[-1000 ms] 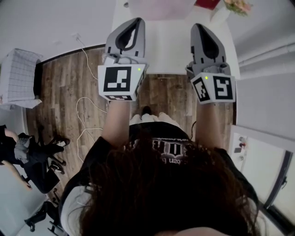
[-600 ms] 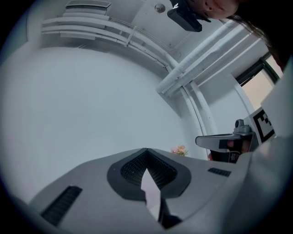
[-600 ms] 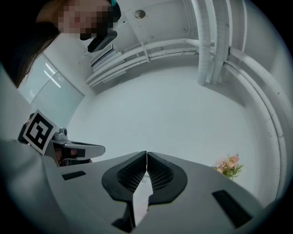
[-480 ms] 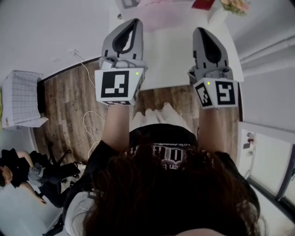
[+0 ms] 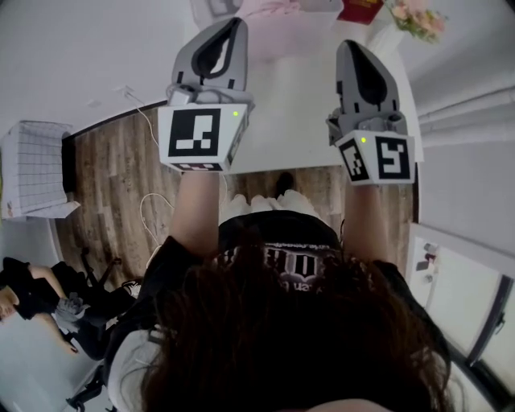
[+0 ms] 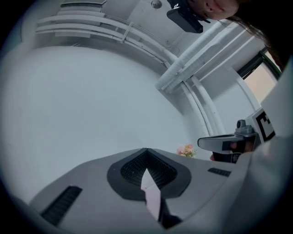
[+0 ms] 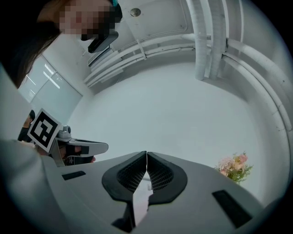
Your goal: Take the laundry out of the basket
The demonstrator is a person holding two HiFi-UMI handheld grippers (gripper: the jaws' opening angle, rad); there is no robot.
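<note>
Jaws of left gripper (image 5: 235, 22) and right gripper (image 5: 348, 45) pressed together, empty.
Ahead at 12 o'clock, pale pink soft mass (image 5: 275, 10), likely the laundry basket, across white counter (image 5: 298, 105); slightly nearer the left.

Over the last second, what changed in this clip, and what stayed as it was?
The person moved closer to the white table: its near edge slid down the head view, and both tools now reach further over it. The left tool rose slightly in frame; the right tool barely shifted. Nothing was grasped or released; both tools stayed shut and empty.
</note>
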